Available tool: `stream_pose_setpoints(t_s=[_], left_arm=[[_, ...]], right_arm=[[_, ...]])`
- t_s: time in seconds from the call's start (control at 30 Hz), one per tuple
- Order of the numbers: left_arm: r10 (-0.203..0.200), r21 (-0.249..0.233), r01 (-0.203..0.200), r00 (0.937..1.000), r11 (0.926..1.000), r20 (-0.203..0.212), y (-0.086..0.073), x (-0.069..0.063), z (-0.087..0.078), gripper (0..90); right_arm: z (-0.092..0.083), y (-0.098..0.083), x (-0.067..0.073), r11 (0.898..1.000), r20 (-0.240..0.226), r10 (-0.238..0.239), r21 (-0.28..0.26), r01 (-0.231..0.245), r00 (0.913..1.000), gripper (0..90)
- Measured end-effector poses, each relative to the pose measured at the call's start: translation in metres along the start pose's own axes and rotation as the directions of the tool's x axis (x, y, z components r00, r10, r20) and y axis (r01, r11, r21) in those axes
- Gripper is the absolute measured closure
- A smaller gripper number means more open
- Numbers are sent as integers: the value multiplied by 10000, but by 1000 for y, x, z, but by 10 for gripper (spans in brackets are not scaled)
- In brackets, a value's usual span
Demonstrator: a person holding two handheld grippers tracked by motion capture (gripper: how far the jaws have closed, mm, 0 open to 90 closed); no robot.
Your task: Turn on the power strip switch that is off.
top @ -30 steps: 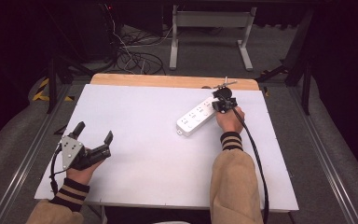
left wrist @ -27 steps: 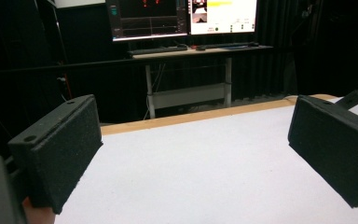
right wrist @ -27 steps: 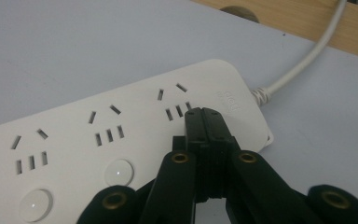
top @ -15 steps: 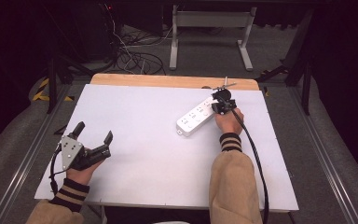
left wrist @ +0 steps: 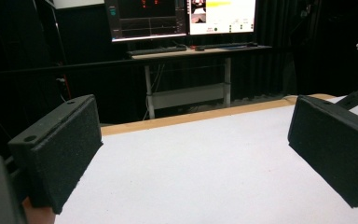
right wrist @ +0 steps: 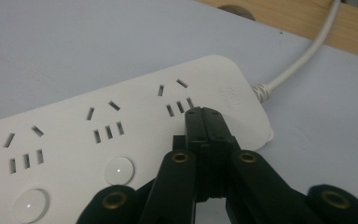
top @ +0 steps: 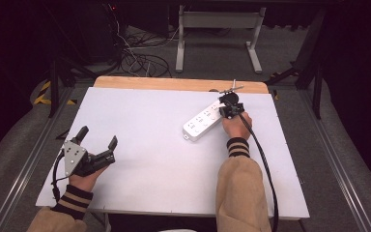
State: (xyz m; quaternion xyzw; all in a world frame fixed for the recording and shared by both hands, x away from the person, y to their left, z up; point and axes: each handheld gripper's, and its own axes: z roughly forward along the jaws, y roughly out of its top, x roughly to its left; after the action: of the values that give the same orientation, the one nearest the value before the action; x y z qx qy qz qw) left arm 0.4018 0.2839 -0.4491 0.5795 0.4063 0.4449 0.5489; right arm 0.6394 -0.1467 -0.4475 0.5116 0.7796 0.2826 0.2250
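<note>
**Power strip, far right of table, under right claw**

While the left gripper (top: 96, 140) is held wide and empty at the near left, the right gripper (right wrist: 204, 122) is pressed shut, tips on the power strip's (top: 203, 122) cord end. Long axis: slanted from near-left to far-right, nearer the right hand.

A white-topped table (top: 174, 154) with a wooden far edge, seen from above. A white power strip (top: 202, 122) lies toward the table's far right, angled, its far end under the right gripper (top: 228, 107), which a hand in a striped cuff holds down against it. A black cable trails from that gripper back along the forearm. Well away from the strip, near the table's front left corner, the left gripper (top: 96, 137) rests with its 2 jaws spread apart
</note>
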Motion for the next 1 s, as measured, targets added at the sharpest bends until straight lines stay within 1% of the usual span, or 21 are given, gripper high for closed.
stream_pose_setpoints(t_s=[0.13,0.27,0.4,0.63,0.8,0.93,1.0], left_arm=[[12,54,-12,10000,10000,-3,0,0,0,33],[31,80,-31,10000,10000,65,0,0,0,33],[29,98,-30,10000,9999,80,0,0,0,33],[-1,85,0,9999,10000,101,0,0,0,33],[-12,82,12,9999,10000,116,0,-1,0,33],[0,85,-2,9999,10000,139,0,-1,0,33],[12,98,-13,9999,10000,145,0,-1,0,33]], right_arm=[[0,0,0,10000,18,0,-5,0,10000,900],[0,0,-1,9999,-59,130,27,-130,9999,900],[0,0,-1,9999,-26,104,24,-104,9999,900],[1,0,0,9997,25,216,59,-216,9998,900],[1,1,-1,9991,-103,402,112,-400,9991,900],[1,0,-1,9989,-122,464,47,-463,9988,900],[1,0,-1,9991,-93,423,47,-423,9991,900]])
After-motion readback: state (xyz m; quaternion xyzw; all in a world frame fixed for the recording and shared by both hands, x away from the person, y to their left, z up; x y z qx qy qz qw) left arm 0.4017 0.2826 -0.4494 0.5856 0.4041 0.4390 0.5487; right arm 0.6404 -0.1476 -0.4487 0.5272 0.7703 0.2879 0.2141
